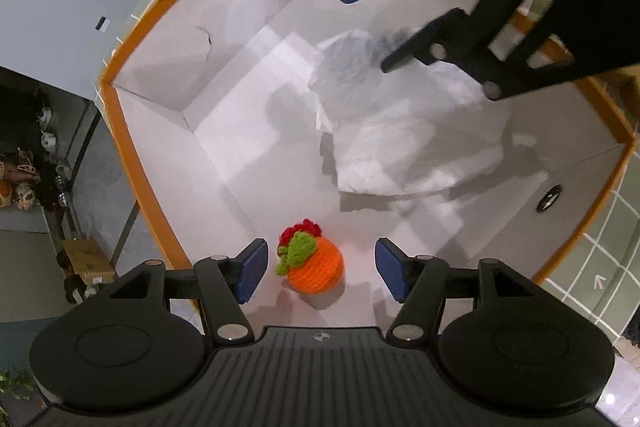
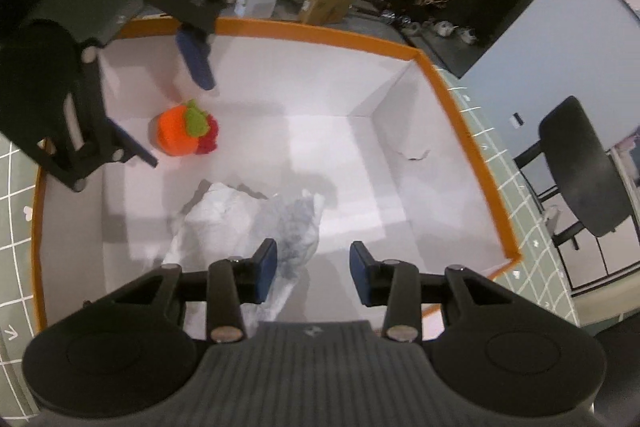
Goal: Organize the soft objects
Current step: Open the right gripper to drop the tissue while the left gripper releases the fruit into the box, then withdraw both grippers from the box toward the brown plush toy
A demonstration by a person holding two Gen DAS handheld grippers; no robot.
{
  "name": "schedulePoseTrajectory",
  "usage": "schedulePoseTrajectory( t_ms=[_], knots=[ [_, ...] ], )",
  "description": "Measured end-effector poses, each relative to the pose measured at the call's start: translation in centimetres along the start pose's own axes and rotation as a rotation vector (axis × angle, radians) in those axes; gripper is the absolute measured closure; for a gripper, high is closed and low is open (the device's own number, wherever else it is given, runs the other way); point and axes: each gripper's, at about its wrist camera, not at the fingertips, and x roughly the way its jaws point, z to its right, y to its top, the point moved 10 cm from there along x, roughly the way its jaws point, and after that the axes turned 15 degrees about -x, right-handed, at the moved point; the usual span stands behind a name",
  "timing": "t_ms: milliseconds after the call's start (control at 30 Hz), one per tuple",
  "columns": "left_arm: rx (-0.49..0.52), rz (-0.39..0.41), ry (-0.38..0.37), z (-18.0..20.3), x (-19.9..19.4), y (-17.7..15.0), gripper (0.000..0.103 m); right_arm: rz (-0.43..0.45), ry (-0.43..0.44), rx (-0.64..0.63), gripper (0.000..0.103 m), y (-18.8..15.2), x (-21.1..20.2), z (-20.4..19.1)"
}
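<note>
Left wrist view is looking down into a white box with an orange rim [image 1: 120, 115], where the left gripper [image 1: 318, 269] is hanging with its blue pads spread wide and touching nothing; the crocheted toy [image 1: 316, 265] is sitting on the box floor between them, clear of both pads. That toy is looking like a small orange ball of yarn topped with a green leaf and a red frill, lying tipped on its side near the box wall. Judging by the yarn, it is probably feather-light and squashy, unlikely to slip or break, so closing across the round orange body rather than on the loose green and red trim is likely to give the surest hold. Further in, a crumpled white cloth [image 1: 404, 143] with a greyish patch is lying in a loose heap on the floor of the same box, with the right gripper [image 1: 370, 27] hovering over it. Seen from the right wrist view, the right gripper [image 2: 313, 269] is standing with its jaws parted and the cloth [image 2: 248, 223] lying by the left pad, apparently released. It is looking limp and light, so it will probably sag and unfold when lifted; pinching a bunched fold near the middle should be better than taking an edge.
</note>
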Motion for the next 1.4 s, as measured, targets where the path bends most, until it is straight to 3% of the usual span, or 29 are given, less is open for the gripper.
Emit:
schedulePoseTrajectory(
  t_ms=[167, 400, 1067, 1400],
  knots=[
    [0.011, 0.023, 0.003, 0.4, -1.2, 0.2, 0.031, 0.037, -0.071, 0.041, 0.064, 0.0, -1.8, 1.8],
    [0.007, 0.076, -0.027, 1.5, -3.0, 0.7, 0.03, 0.078, -0.088, 0.09, 0.064, -0.6, -4.7, 3.8],
    [0.056, 0.148, 0.053, 5.3, -8.4, 2.1, 0.029, 0.09, -0.134, 0.119, 0.064, -6.2, -10.4, 2.9],
    [0.111, 0.192, 0.084, 9.9, -11.0, 2.6, 0.028, 0.101, -0.175, 0.154, 0.064, -10.1, -14.3, 2.4]
  ],
)
